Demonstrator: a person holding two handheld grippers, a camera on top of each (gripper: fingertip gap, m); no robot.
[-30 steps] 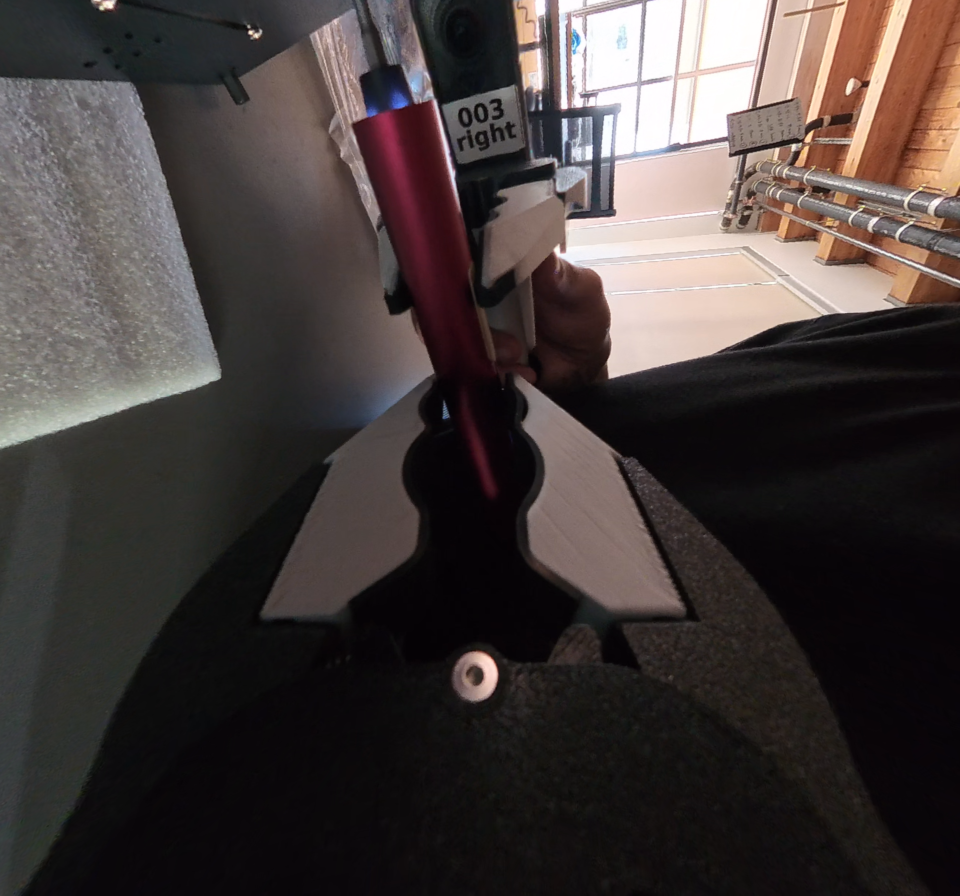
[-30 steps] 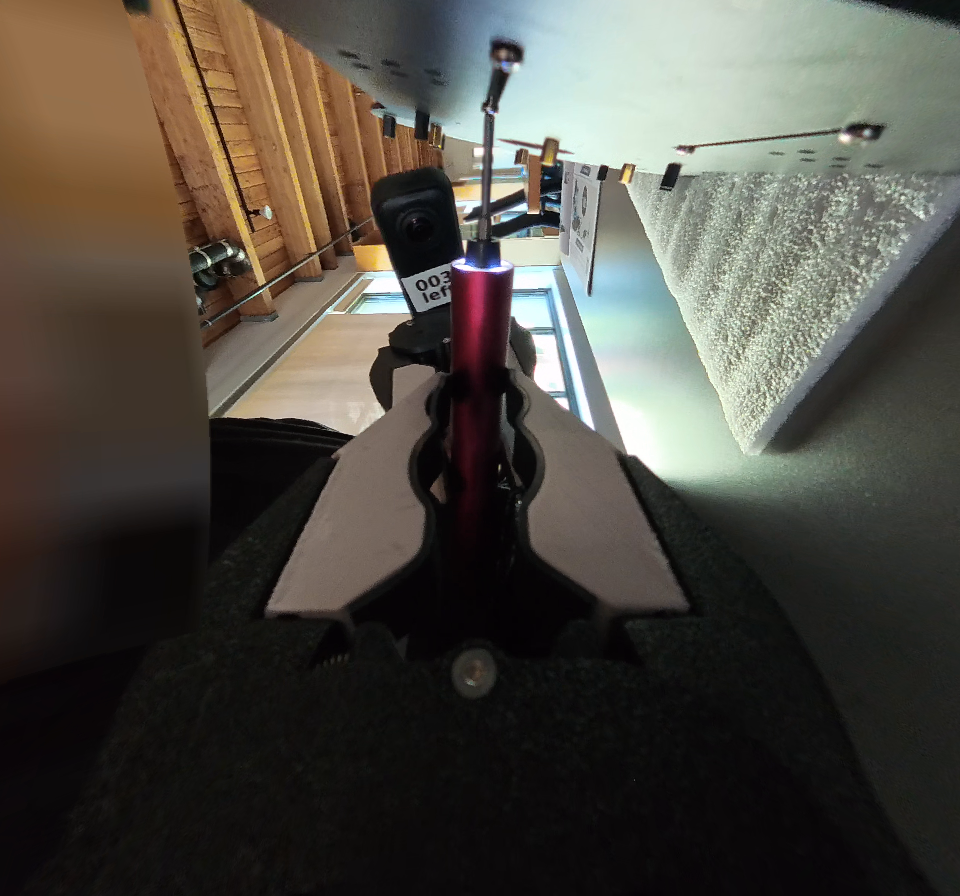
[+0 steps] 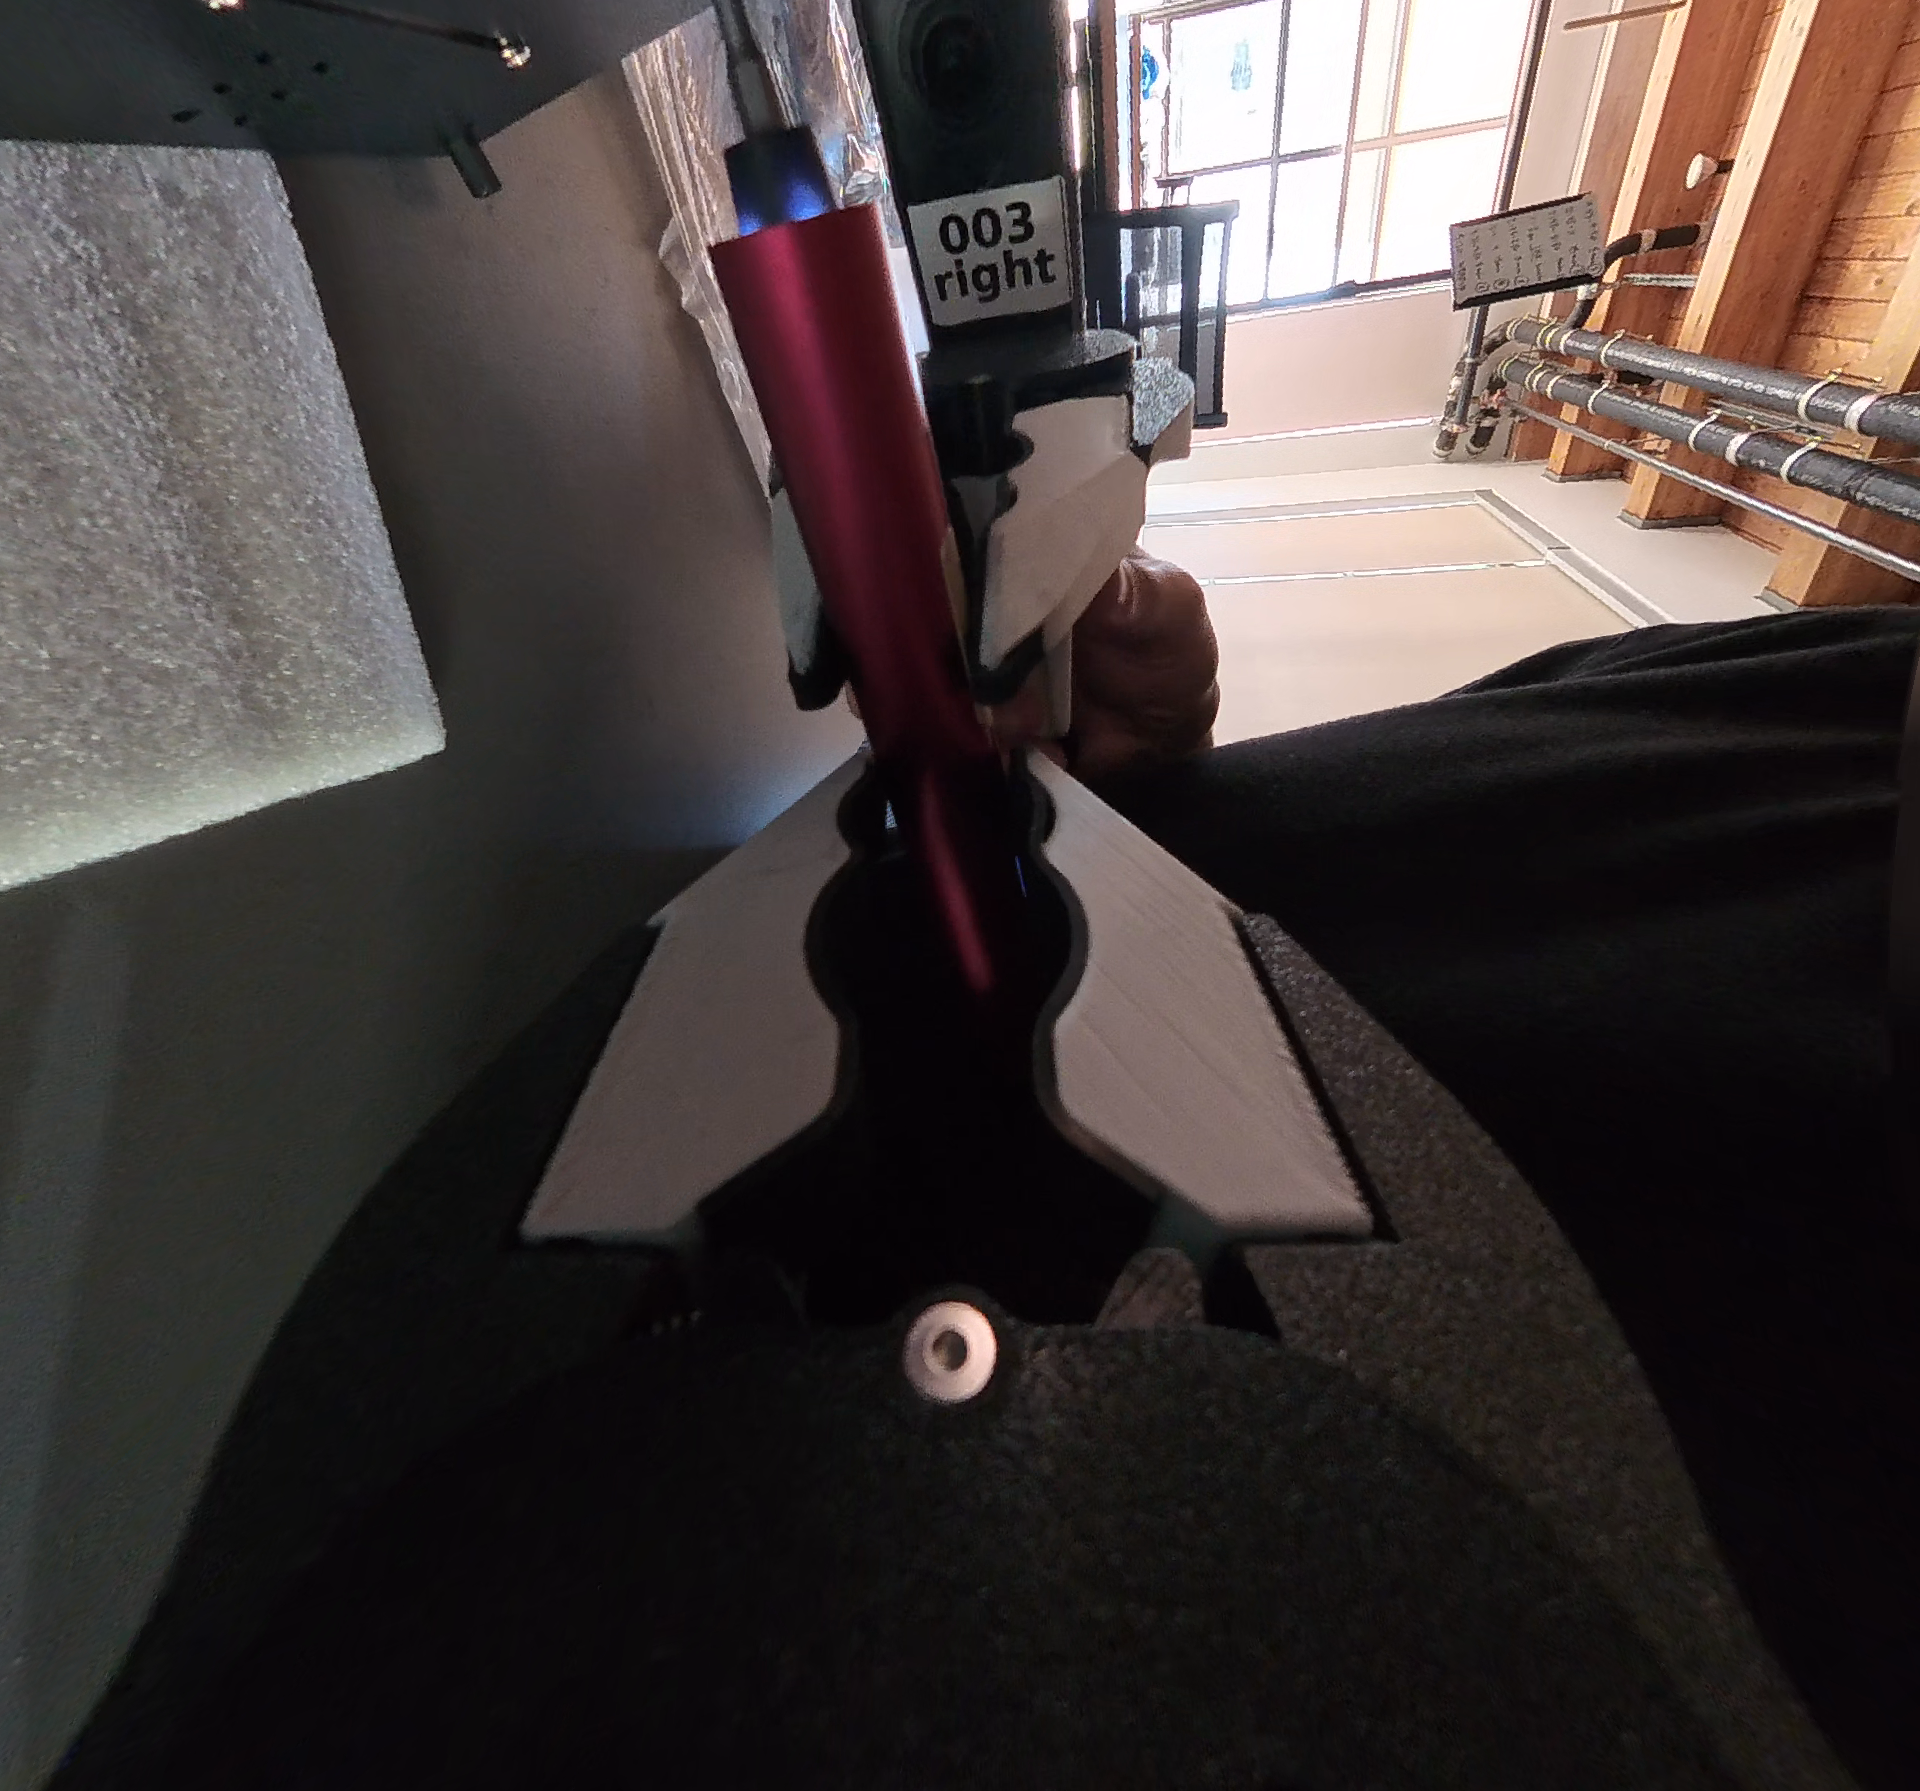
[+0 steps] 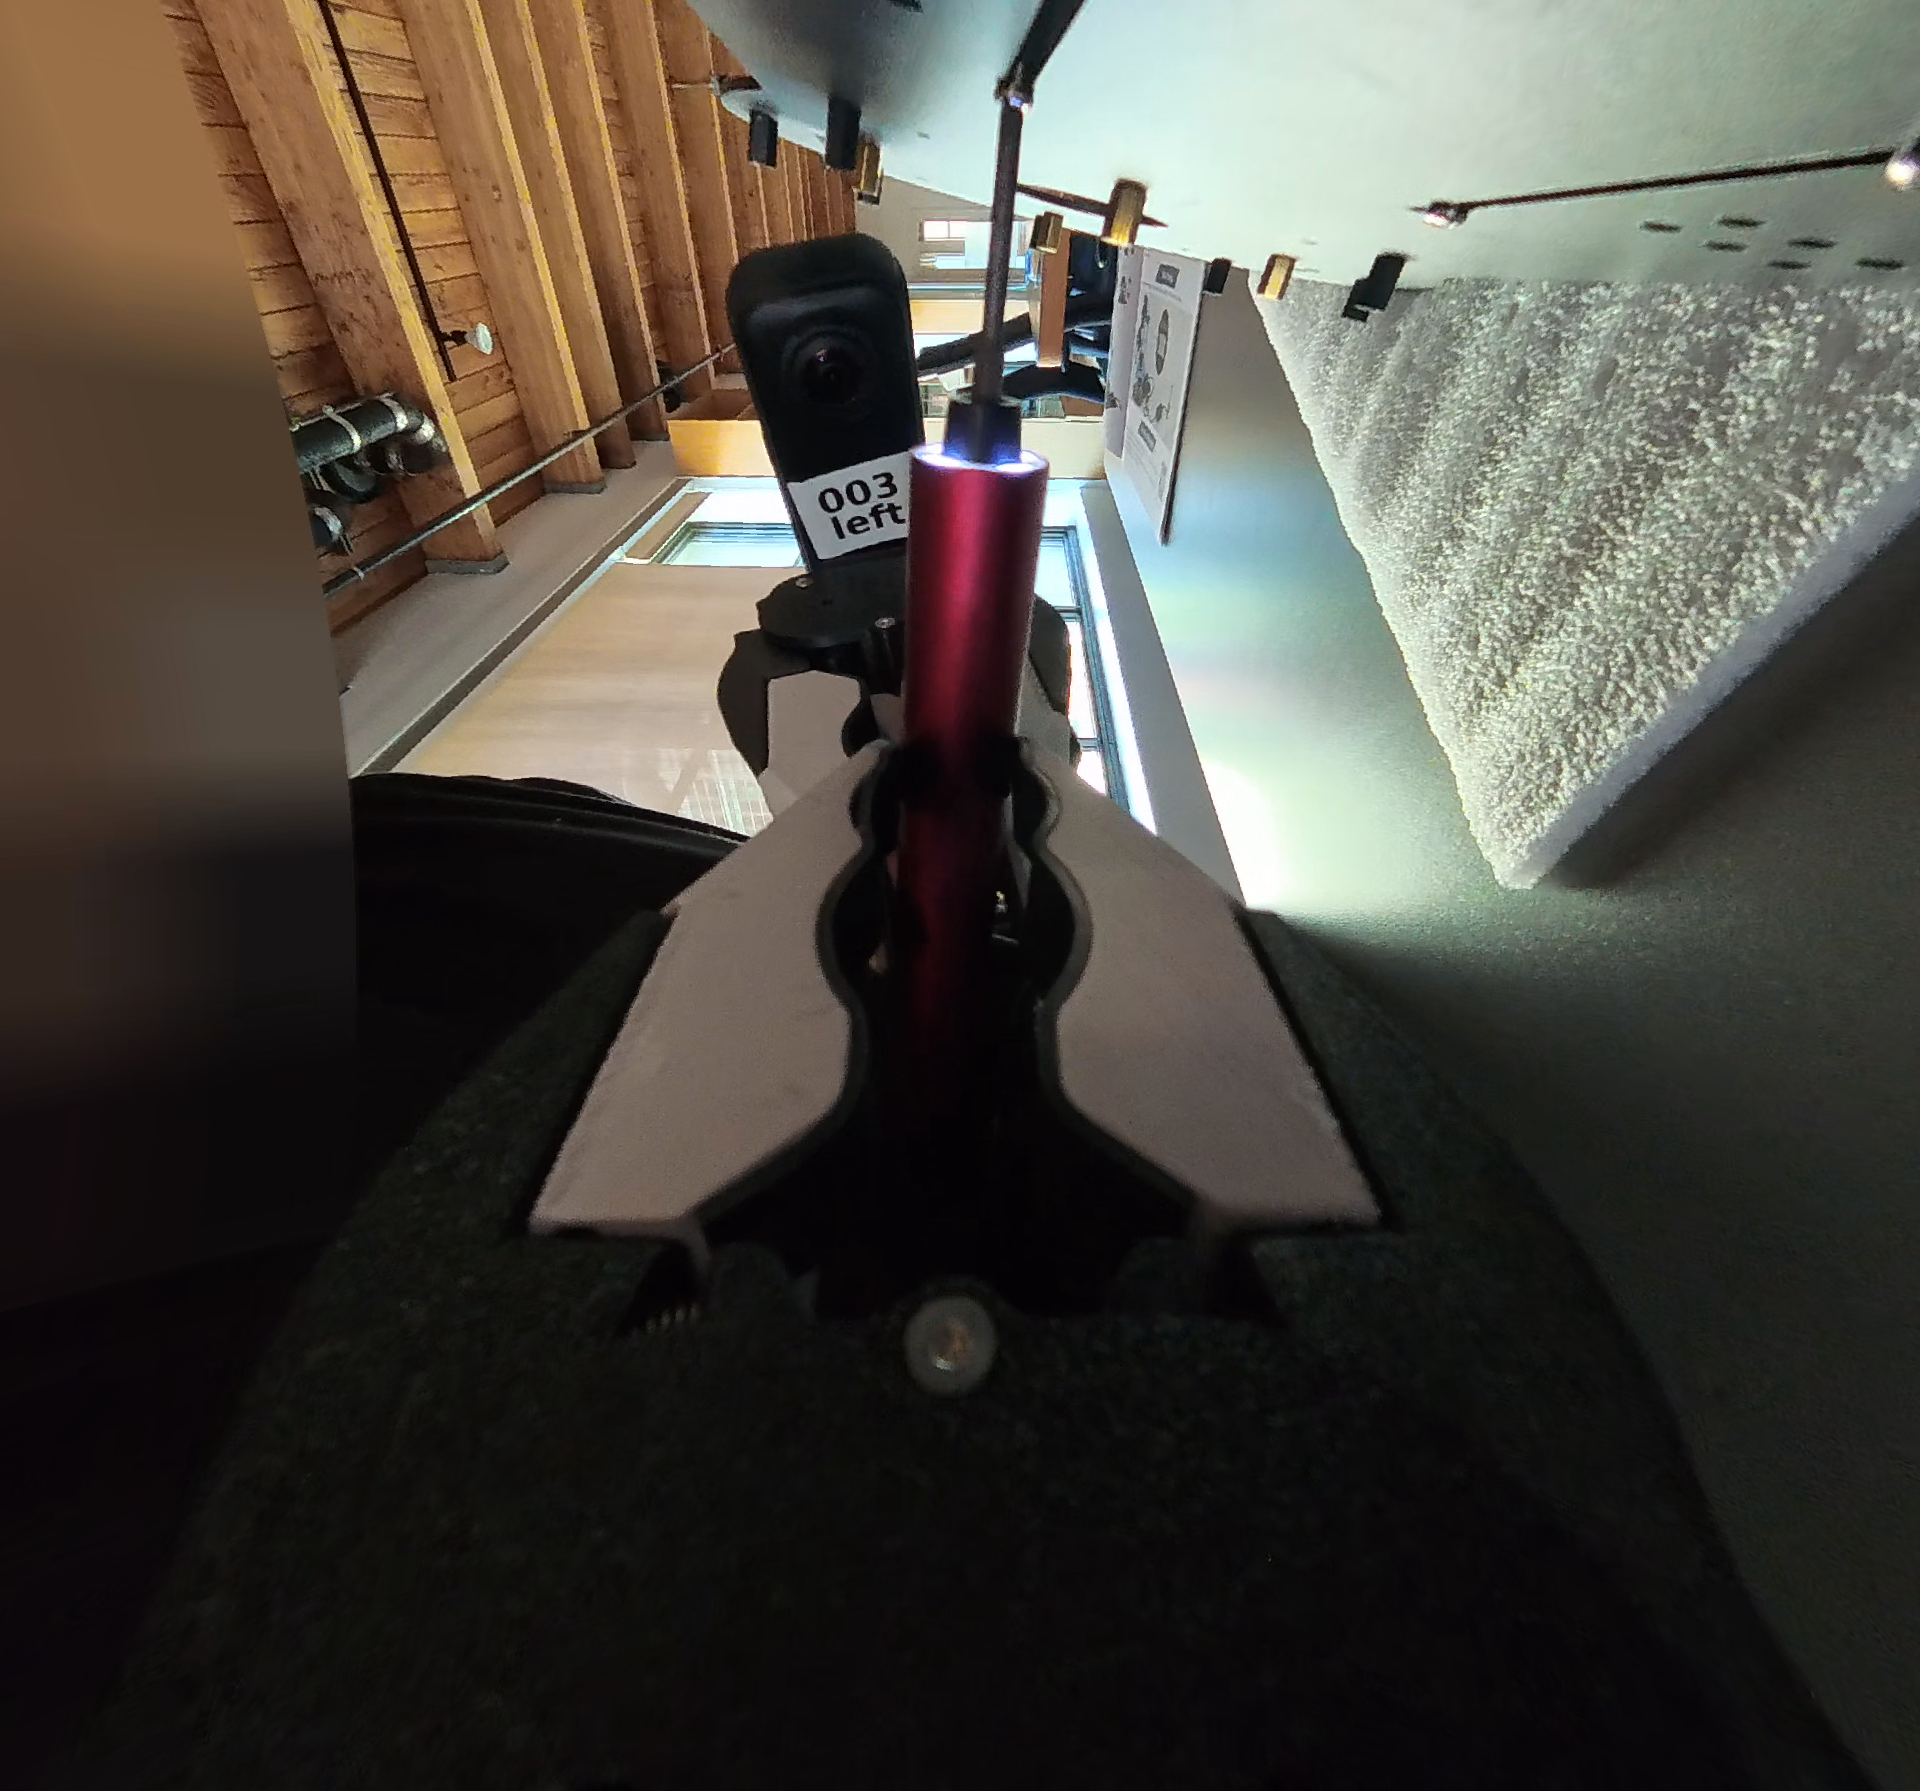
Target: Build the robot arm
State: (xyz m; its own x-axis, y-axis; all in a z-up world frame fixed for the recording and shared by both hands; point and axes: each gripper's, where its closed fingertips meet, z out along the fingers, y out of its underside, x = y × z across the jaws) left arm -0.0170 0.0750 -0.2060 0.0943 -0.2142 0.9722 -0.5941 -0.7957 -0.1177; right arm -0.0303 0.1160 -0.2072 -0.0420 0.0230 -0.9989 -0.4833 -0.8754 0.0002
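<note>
Right tongs [image 4: 951, 785] clamped round the lower barrel of a red electric screwdriver [image 4: 966, 661], a slim, smooth metal cylinder with a lit ring at its front. Judged light, rigid and somewhat slippery; best held on the barrel, clear of the thin bit [image 4: 1000, 255], which looks the part most likely to bend. The bit tip sits at a screw [image 4: 1013, 91] on the grey metal panel [image 4: 1351, 27]. Left tongs [image 3: 951, 785] meet the same barrel from the opposite side; their tips sit close about its rear end, but whether they actually pinch it I cannot tell. Around: brass and black standoffs [image 4: 1127, 219] along the panel edge, a white foam block [image 4: 1610, 546] just beside it, a dark sleeve [image 3: 1558, 910] near the left tongs. Wooden beams [image 4: 416, 183] and pipes [image 3: 1714, 411] lie well apart.
</note>
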